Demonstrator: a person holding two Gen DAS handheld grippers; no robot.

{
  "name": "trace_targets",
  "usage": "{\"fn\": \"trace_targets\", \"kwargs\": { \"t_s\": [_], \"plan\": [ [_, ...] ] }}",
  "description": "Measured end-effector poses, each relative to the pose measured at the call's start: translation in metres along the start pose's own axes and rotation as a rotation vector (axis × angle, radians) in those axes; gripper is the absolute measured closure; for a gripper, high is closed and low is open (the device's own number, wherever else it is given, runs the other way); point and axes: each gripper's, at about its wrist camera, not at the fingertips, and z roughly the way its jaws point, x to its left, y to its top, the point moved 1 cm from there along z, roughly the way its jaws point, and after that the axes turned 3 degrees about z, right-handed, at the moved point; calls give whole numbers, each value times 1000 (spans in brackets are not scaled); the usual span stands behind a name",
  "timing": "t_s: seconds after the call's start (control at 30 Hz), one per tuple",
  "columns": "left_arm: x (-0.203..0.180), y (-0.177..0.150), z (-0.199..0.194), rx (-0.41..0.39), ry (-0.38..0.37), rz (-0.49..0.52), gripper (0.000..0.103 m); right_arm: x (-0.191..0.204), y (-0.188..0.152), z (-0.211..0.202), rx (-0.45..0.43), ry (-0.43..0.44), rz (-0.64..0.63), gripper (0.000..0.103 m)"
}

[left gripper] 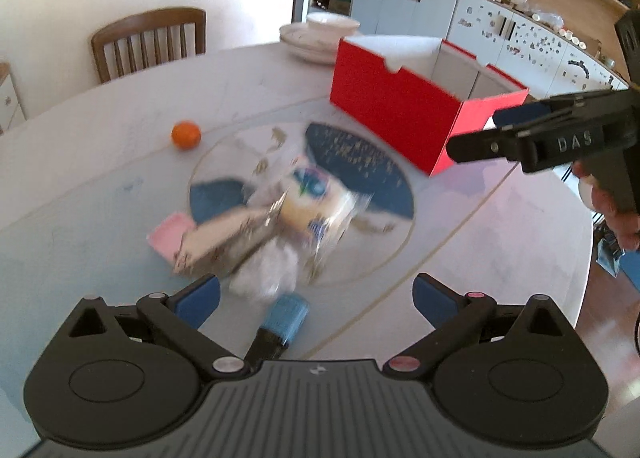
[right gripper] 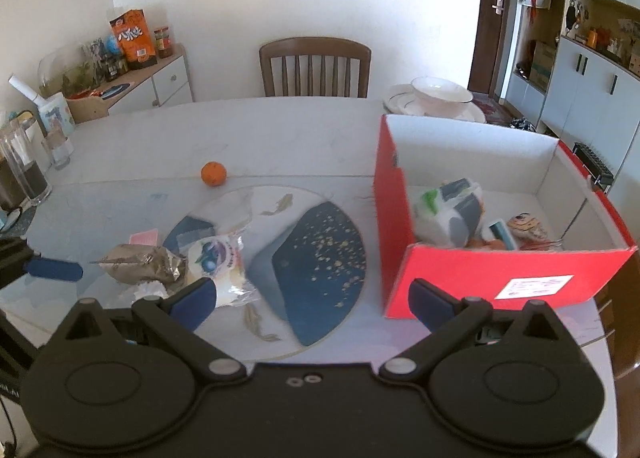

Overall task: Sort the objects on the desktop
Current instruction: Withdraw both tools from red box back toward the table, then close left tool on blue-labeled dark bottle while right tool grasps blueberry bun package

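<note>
Red-walled box [right gripper: 496,278], already partly filled, is being waited on at the right of the frame while both the left gripper [left gripper: 316,298] and the right gripper [right gripper: 310,298], open and empty, are being readied over the wrapped snack pile [left gripper: 280,218] at centre tabletop [left gripper: 100,126], judged next to be grasped.

Both wrist views high, angled down; shared: table [left gripper: 100,146], red box [right gripper: 480,270].

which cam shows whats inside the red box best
The right wrist view: it looks down into the red box over its near wall, showing a white packet and other small items on the floor. The left wrist view shows only the box's red outer side and white inner walls, not its contents.
</note>
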Motion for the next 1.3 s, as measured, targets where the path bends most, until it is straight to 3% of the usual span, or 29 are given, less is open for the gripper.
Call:
{"fn": "trace_targets", "kwargs": {
  "t_s": [0.33,1.03,1.13,1.3],
  "plan": [
    [14,-27,22,25,-3,32,0,24,-4,26,6,3,-18,1],
    [25,-32,45,19,3,69,1,73,-4,101,103,57,-101,4],
    [26,-32,46,18,-1,67,4,74,-4,109,123,60,-97,5],
    [25,-33,48,29,3,73,20,75,-4,119,153,63,-101,10]
  ]
}}
